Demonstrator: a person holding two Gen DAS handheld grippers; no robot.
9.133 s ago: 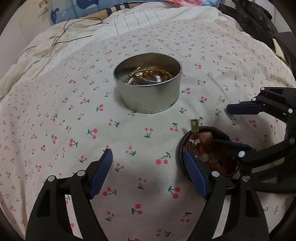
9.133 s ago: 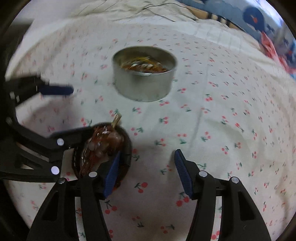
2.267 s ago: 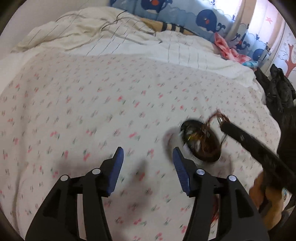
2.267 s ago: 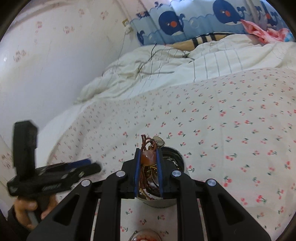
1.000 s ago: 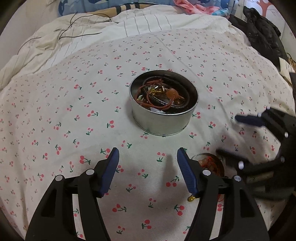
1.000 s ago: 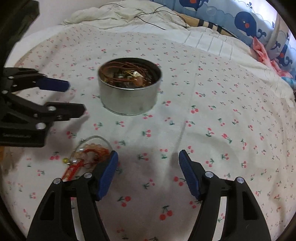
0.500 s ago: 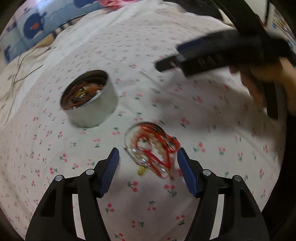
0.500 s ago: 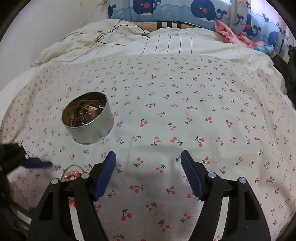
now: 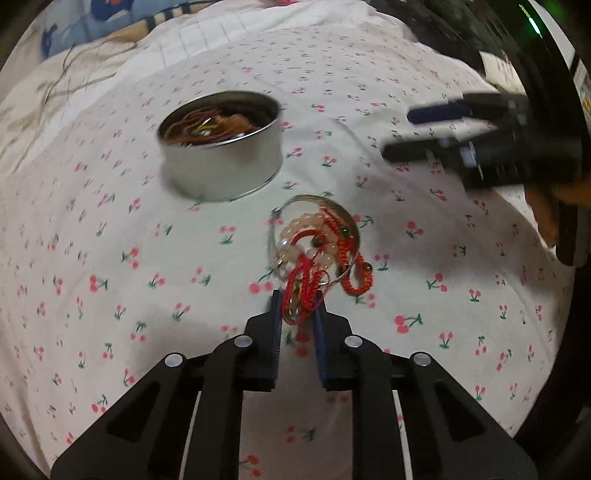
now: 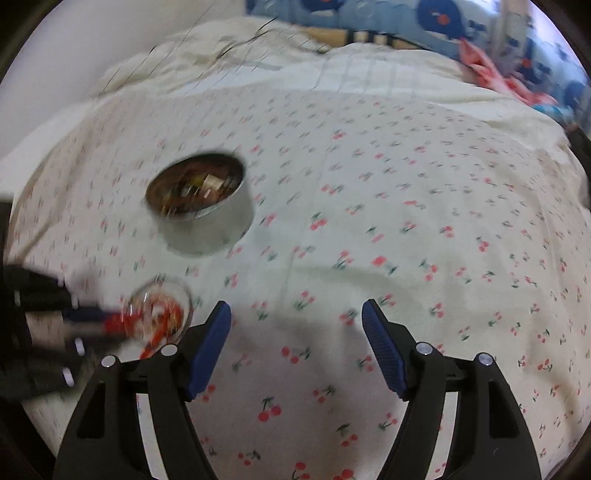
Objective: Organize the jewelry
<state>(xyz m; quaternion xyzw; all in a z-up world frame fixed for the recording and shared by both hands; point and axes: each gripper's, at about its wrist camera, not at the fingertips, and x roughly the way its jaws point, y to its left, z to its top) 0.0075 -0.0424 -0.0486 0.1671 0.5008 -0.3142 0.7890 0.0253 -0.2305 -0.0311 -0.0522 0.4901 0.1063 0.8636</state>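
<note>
One cherry-print bed (image 10: 424, 229) fills both views; left tongs (image 9: 297, 314) are closing on red cord (image 9: 303, 291), right tongs (image 10: 297, 325) gape empty.

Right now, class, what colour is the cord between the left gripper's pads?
Red; the cord shows best in the left wrist view.

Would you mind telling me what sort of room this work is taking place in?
Most likely a bedroom, with the work done on a bed. The surface is a soft cherry-print sheet, a rumpled cream duvet lies beyond it, and whale-print bedding sits at the far edge.
</note>
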